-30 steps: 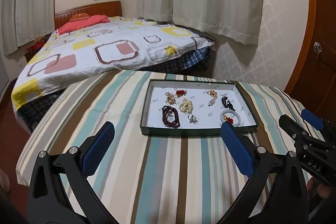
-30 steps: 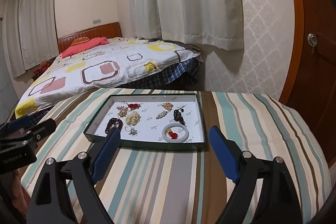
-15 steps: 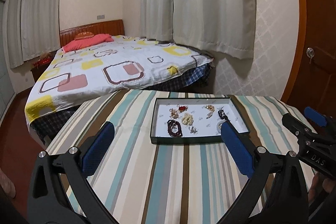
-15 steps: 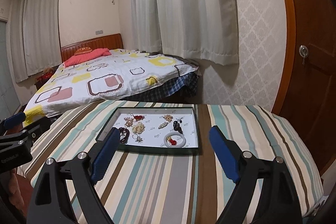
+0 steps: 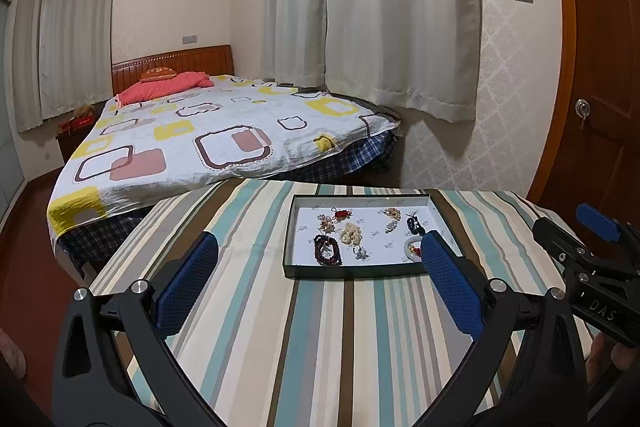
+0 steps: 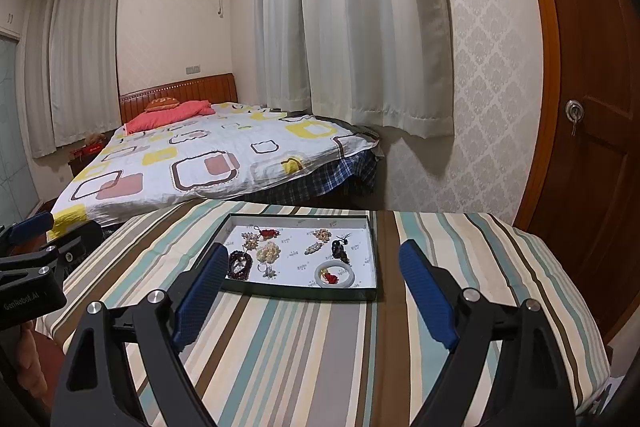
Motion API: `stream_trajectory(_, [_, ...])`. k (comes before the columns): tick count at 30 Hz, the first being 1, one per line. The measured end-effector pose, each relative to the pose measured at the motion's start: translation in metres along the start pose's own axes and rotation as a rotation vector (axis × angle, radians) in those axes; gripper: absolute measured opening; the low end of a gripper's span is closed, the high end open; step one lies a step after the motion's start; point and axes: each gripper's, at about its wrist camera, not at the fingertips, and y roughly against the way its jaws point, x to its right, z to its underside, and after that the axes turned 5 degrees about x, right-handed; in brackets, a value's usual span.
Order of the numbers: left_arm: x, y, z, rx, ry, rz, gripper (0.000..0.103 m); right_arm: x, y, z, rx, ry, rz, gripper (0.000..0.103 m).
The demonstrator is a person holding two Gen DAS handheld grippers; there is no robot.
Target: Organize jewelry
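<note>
From the left wrist view, the left gripper (image 5: 318,281) has pulled back and up compared to a second ago, so the tray (image 5: 352,271) looks smaller and farther off, sitting toward the far edge of the striped table (image 5: 320,339). Fingers spread wide, holding nothing; the dark red bead bracelet (image 5: 328,249) lies in the tray's near-left corner, well ahead. From the right wrist view, same story: the right gripper (image 6: 310,287) backed away too, fingers wide apart and empty, with the white bangle (image 6: 335,274) near the tray's (image 6: 300,293) near edge, just ahead between the fingertips.
</note>
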Motion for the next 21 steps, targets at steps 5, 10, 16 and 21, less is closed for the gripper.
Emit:
stream_trajectory(5, [-0.0008, 0.0001, 0.0, 0.001, 0.0, -0.001, 0.099, -0.001, 0.0011, -0.0002, 0.001, 0.002, 0.003, 0.084])
stream_trajectory(10, [-0.0008, 0.0019, 0.0004, 0.001, 0.003, -0.001, 0.099, -0.0013, 0.0013, -0.0003, 0.001, 0.005, 0.004, 0.084])
stream_trajectory(16, [-0.0013, 0.0025, 0.0014, 0.001, 0.004, -0.005, 0.099, -0.0013, 0.0014, 0.0001, 0.001, 0.004, 0.003, 0.084])
stream_trajectory(21, [-0.0019, 0.0029, 0.0027, -0.001, 0.006, -0.005, 0.099, -0.0018, 0.0016, 0.0002, 0.003, 0.004, 0.002, 0.084])
